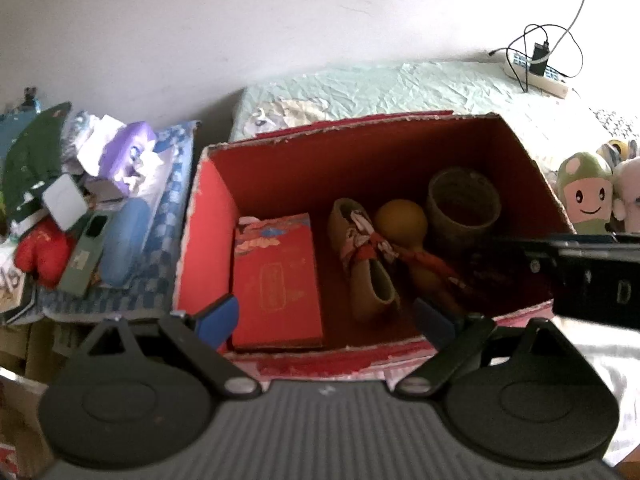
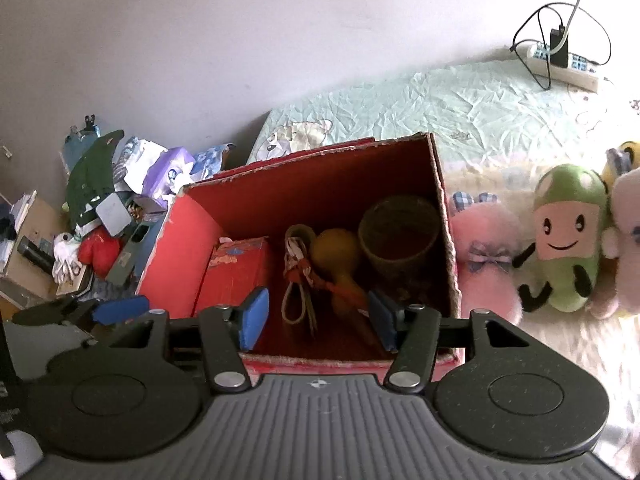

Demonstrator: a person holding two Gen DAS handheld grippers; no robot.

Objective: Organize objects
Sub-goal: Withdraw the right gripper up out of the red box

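Below both spread grippers, red box [image 1: 208, 216], gourd [image 1: 400, 222] inside

Left tongs [image 1: 326, 320] hovering level, blue pads [image 1: 218, 318] spread wide, gripping nothing. Right tongs [image 2: 318, 320] sitting alongside, pads [image 2: 252, 318] also parted, empty; body crossing right edge of left wrist view.

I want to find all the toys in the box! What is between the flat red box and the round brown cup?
A little tan shoe and a yellow gourd tied with red ribbon lie between the red box and the cup. Both wrist views show it.
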